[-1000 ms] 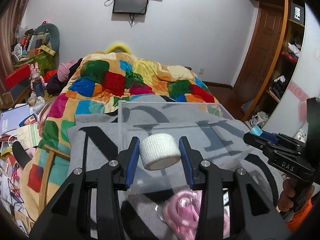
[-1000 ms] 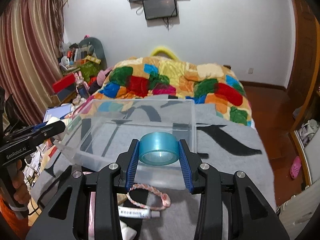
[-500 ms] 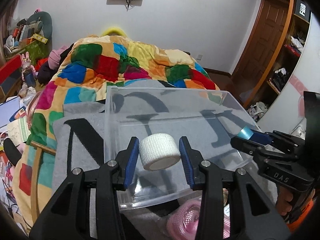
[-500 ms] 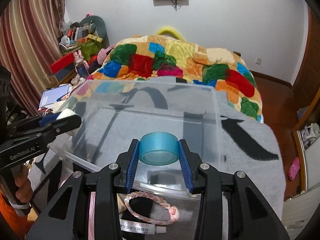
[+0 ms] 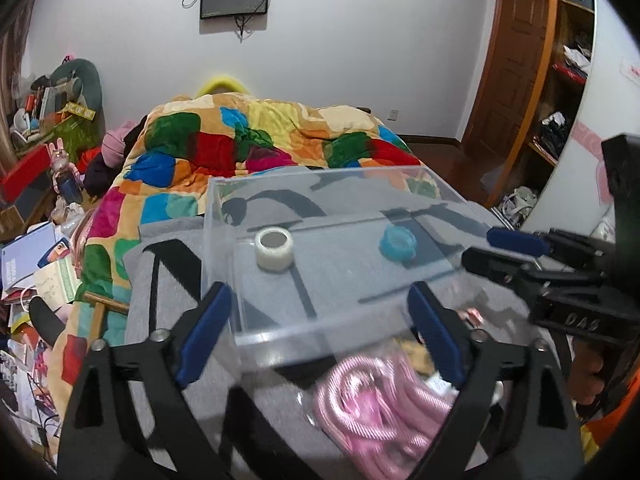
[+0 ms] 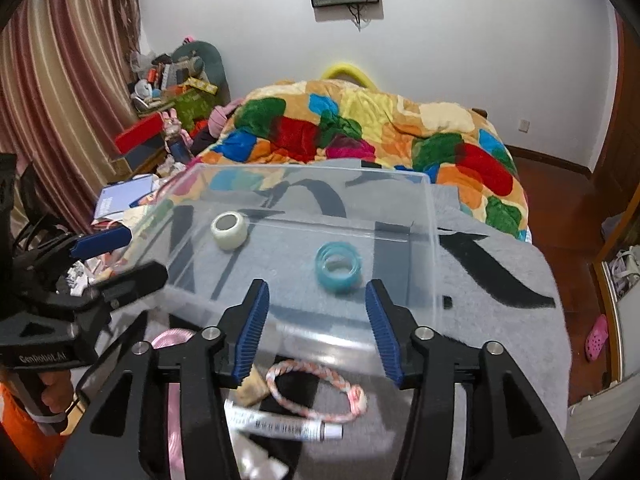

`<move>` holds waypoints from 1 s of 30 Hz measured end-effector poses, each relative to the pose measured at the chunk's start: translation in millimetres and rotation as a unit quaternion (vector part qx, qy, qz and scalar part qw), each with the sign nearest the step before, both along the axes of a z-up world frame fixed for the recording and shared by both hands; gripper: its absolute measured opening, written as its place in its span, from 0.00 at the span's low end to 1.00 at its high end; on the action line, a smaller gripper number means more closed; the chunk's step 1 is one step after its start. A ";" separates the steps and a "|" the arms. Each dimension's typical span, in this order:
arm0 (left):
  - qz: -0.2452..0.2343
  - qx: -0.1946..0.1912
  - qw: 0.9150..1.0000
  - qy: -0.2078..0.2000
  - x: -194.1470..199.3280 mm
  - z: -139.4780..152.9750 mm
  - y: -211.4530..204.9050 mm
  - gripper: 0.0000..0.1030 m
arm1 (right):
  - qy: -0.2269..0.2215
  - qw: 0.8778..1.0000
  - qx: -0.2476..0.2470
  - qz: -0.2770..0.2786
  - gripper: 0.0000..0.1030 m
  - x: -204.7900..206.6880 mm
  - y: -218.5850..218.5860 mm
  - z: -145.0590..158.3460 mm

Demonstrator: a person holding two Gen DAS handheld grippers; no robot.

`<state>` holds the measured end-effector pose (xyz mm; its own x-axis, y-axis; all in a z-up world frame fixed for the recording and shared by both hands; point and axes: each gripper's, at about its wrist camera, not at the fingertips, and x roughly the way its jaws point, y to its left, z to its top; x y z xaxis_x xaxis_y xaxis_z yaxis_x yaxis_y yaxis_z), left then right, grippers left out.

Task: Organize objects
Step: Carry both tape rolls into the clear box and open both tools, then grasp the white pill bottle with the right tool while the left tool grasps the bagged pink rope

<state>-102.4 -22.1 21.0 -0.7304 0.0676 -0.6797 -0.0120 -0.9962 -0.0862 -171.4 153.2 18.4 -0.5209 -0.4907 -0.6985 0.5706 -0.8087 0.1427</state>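
A clear plastic box (image 5: 224,220) (image 6: 424,208) stands on a grey blanket on the bed. A white tape roll (image 5: 274,248) (image 6: 229,230) lies in its left part and a blue tape roll (image 5: 398,243) (image 6: 338,266) lies in its right part. My left gripper (image 5: 320,332) is open and empty above the box's near wall. My right gripper (image 6: 318,326) is open and empty, also at the near wall. Each gripper shows at the edge of the other's view.
In front of the box lie a pink coiled cord (image 5: 376,404), a braided bracelet (image 6: 316,394), a white tube (image 6: 280,424) and a small tan piece (image 6: 252,390). A multicoloured quilt (image 5: 256,140) lies behind the box. Clutter fills the floor at the left (image 5: 36,264). Shelves stand at the right (image 5: 560,92).
Both grippers have opened and let go of their rolls. The white roll and the blue roll now lie inside the clear box. Both grippers have pulled back a little.
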 end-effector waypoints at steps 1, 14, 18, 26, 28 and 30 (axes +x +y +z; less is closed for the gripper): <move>-0.004 0.000 1.000 -0.001 3.6 -1.0 2.1 0.92 | 0.004 1.000 -0.005 0.002 0.48 5.5 5.4 2.5; -0.035 -0.043 0.997 -0.045 41.2 -47.2 36.9 0.95 | -0.013 0.999 0.002 0.034 0.51 64.6 38.6 -21.5; -0.020 -0.018 0.998 -0.054 57.3 -50.2 10.7 0.95 | -0.017 0.998 0.014 0.054 0.51 75.3 35.0 -32.2; 0.005 0.000 0.997 -0.077 70.2 -55.8 -18.9 0.95 | -0.019 0.995 0.035 0.096 0.51 84.2 12.4 -49.8; 0.002 0.017 0.997 -0.073 67.5 -50.8 -16.7 0.95 | -0.023 0.994 0.039 0.099 0.51 83.8 9.4 -55.2; -0.007 0.032 0.997 -0.071 62.6 -45.8 -9.1 0.95 | -0.026 0.994 0.043 0.098 0.50 84.0 9.6 -59.5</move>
<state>-39.8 -31.2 -24.8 -0.6265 0.1229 -0.7696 -0.0089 -0.9885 -0.1507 -87.3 162.8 -41.1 -0.3835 -0.5163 -0.7657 0.7124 -0.6930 0.1105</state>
